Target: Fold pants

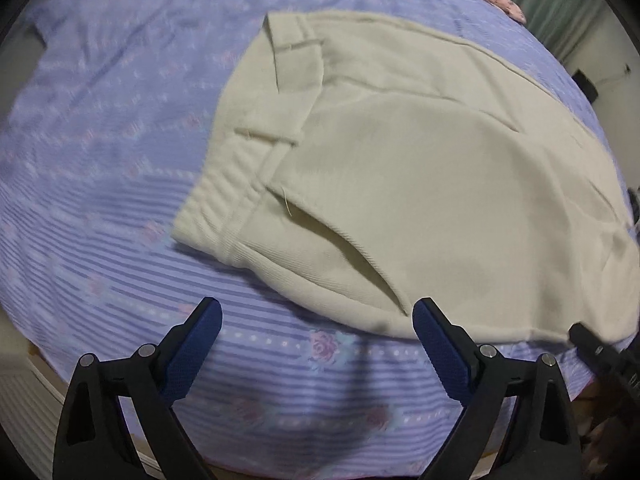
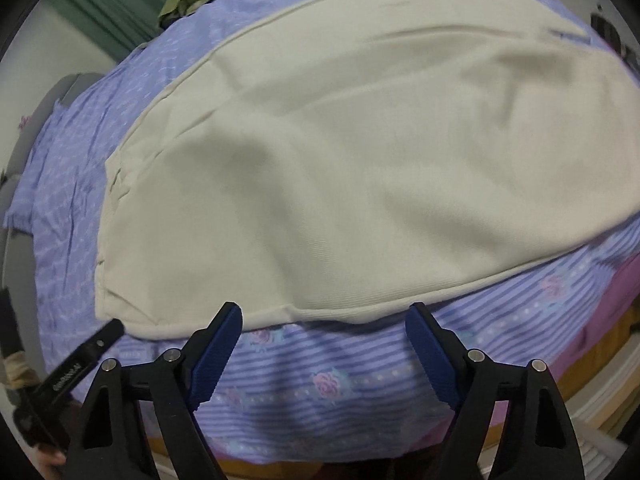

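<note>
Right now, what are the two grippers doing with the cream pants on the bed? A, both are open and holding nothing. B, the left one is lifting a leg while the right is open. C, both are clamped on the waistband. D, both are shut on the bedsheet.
A: the left gripper and right gripper both show wide gaps with only striped bedsheet between, while the pants lie flat.

The soft cream cloth pants (image 1: 420,184) lie flat on the bed, one leg folded over the other. In the left wrist view the stretchy waistband (image 1: 224,196) sits at 9 o'clock, with a side pocket gaping open beside it. The legs (image 2: 360,168) run off toward 3 o'clock, smooth with few wrinkles.
</note>
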